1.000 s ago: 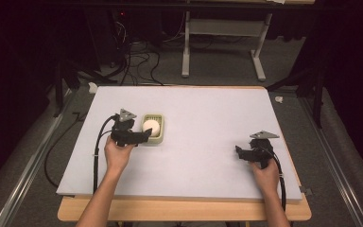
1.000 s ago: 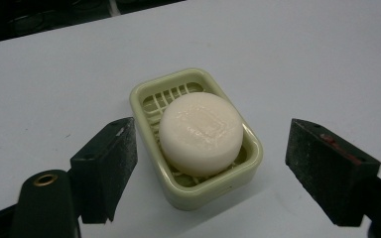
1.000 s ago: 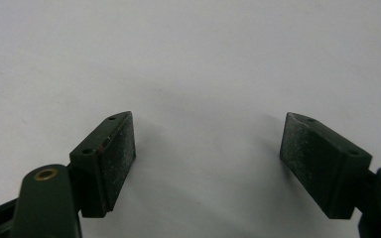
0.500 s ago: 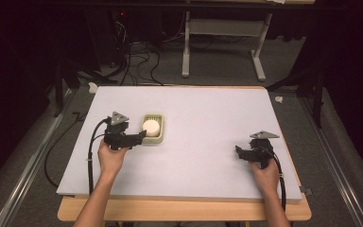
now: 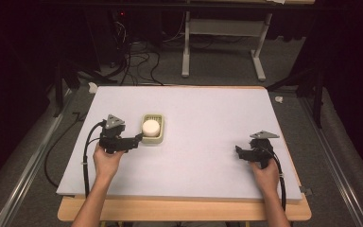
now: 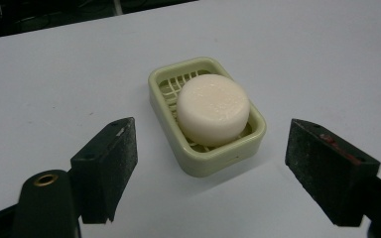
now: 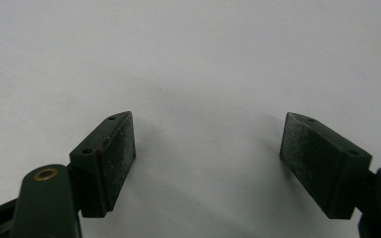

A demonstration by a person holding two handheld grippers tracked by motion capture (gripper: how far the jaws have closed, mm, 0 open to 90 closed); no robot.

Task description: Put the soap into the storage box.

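- Pale-green soap dish [image 5: 152,128] holding a white round soap [image 5: 151,126] sits left of centre on the table [image 5: 208,118] in the high view; the left gripper [image 5: 136,139] is just beside it and the right gripper [image 5: 239,152] well apart.
- Left gripper view: its jaws gape wide and empty before the dish [image 6: 206,116]. A grab at the soap [image 6: 213,109] might slip or tip the light dish.
- Right gripper view: jaws spread over bare table [image 7: 203,59], holding nothing. The dish's grid is partly hidden under the soap.
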